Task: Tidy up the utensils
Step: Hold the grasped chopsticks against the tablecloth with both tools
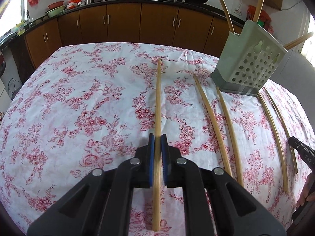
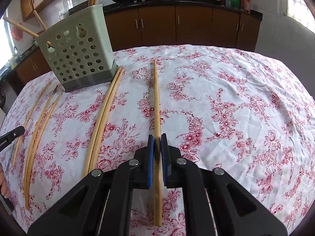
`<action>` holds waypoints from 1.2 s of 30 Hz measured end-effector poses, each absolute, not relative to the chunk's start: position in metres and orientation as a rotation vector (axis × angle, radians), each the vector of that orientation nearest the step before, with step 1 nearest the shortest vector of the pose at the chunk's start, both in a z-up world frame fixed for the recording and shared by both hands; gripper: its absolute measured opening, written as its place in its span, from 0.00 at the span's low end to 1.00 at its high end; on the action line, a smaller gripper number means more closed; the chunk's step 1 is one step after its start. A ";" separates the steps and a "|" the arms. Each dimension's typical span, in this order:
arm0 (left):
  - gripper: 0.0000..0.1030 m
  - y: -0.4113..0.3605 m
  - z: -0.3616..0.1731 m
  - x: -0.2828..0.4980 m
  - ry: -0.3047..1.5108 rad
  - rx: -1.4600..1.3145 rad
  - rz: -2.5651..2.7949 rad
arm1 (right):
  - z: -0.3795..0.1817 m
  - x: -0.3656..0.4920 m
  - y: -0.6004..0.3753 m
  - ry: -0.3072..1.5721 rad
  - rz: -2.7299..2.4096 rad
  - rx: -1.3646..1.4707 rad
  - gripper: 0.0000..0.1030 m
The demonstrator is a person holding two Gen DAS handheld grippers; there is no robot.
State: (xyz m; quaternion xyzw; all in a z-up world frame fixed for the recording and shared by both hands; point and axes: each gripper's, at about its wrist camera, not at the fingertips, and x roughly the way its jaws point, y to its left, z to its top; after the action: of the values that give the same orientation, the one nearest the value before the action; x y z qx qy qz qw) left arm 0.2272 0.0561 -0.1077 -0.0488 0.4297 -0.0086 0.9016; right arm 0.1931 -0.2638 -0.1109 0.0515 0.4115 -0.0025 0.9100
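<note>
Floral tablecloth [image 1: 78,102]; hand-held grippers [image 1: 157,143] clamping chopsticks [image 1: 158,98].

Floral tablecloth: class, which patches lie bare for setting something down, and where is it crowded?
Bare: the tablecloth left of the chopstick in the left gripper, and right of the chopstick in the right gripper. Crowded: between them, where loose chopsticks lie below the perforated utensil holder.

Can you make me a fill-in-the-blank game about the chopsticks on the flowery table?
1. Each tongs, left tongs and right tongs, is shut on one ____.
2. The green holder has round ____ in its side.
3. The tablecloth has pink ____ printed on it.

Missing words: chopstick; holes; flowers
</note>
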 end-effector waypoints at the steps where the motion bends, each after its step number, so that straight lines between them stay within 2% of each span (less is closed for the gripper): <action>1: 0.10 0.056 -0.108 0.227 0.889 -0.100 -0.017 | -0.111 0.193 -0.263 0.849 -0.006 0.104 0.08; 36: 0.10 0.059 -0.108 0.224 0.887 -0.123 -0.027 | -0.111 0.193 -0.264 0.849 -0.008 0.102 0.08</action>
State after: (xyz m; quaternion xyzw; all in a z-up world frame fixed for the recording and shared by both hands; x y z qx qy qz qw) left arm 0.2245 0.0586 -0.1080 -0.0595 0.4290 -0.0130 0.9012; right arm 0.1930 -0.2640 -0.1108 0.0495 0.4117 -0.0037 0.9100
